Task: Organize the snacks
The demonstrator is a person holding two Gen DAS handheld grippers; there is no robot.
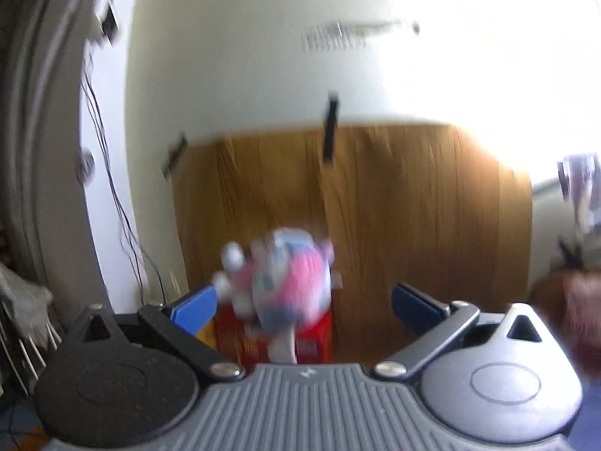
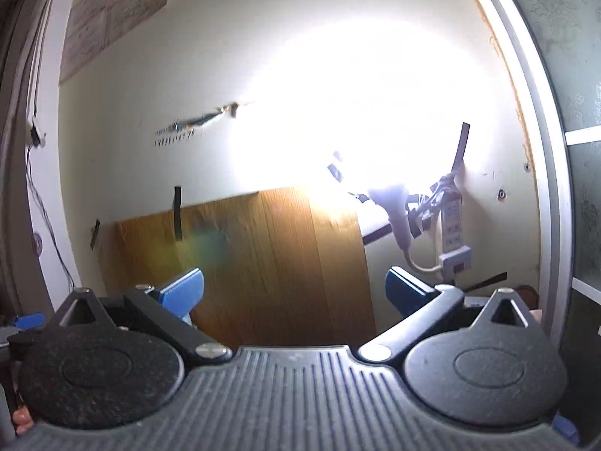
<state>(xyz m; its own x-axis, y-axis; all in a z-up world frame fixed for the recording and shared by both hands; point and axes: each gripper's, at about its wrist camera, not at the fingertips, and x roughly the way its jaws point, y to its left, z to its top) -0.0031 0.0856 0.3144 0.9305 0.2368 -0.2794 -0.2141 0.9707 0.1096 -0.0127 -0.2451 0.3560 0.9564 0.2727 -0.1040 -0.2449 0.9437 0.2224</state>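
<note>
Jaws gape wide on the left gripper and right gripper, neither holding anything; a blurred pink-and-white snack packet sits at lower centre.

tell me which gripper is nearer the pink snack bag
Left. The left gripper is open with the blurred pink snack bag right in front of it, between its fingers. The right gripper is open on nothing; its view shows no bag, only the wood panel.
</note>
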